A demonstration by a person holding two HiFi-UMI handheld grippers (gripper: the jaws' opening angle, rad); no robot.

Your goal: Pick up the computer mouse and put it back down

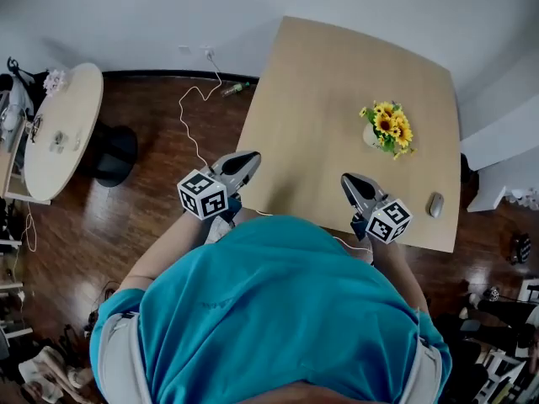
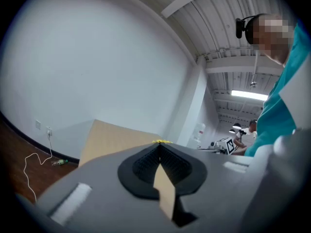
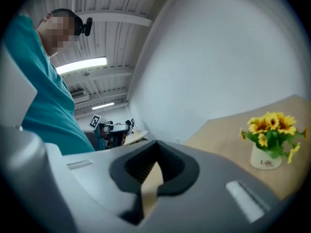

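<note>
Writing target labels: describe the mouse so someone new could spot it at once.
Find the light wooden table in the head view. Go to its near right corner, right of the right gripper; the mouse lies there by the edge. It is small, grey, oval and low, unlike the flower pot with yellow blooms further in.
</note>
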